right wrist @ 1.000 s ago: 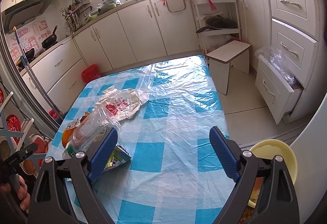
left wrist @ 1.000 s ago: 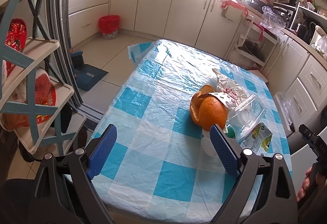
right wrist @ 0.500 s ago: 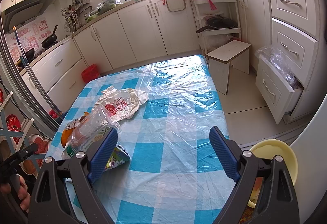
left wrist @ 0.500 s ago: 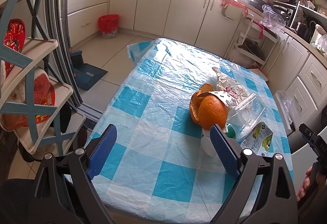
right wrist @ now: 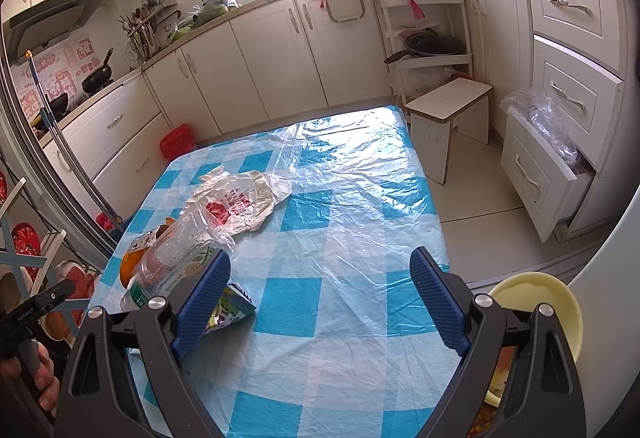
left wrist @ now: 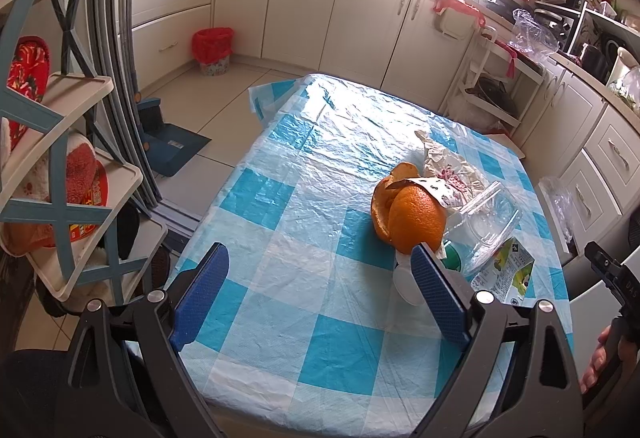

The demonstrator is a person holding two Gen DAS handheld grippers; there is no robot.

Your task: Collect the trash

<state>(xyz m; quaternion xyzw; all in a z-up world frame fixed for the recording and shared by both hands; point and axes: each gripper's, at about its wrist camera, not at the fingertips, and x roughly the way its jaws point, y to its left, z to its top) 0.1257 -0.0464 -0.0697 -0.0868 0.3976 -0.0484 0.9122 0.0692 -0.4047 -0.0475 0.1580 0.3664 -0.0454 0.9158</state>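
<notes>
Trash lies in a cluster on the blue-checked table [left wrist: 304,198]: orange peel [left wrist: 408,218], a crumpled printed plastic bag [left wrist: 448,174] [right wrist: 240,202], a crushed clear bottle [left wrist: 480,222] [right wrist: 176,258] with a green cap, and a small green carton [left wrist: 508,274] [right wrist: 228,310]. My left gripper [left wrist: 320,290] hangs open above the table's near edge, its right finger close in front of the peel. My right gripper [right wrist: 320,298] is open over the cloth, its left finger just in front of the bottle and carton. Neither holds anything.
A yellow bin [right wrist: 540,302] stands on the floor right of the table. A red-lined bin [left wrist: 212,46] sits by the cabinets. A white stool [right wrist: 448,110] is beyond the table, an open drawer [right wrist: 540,166] to the right, a blue shelf rack [left wrist: 52,158] on the left.
</notes>
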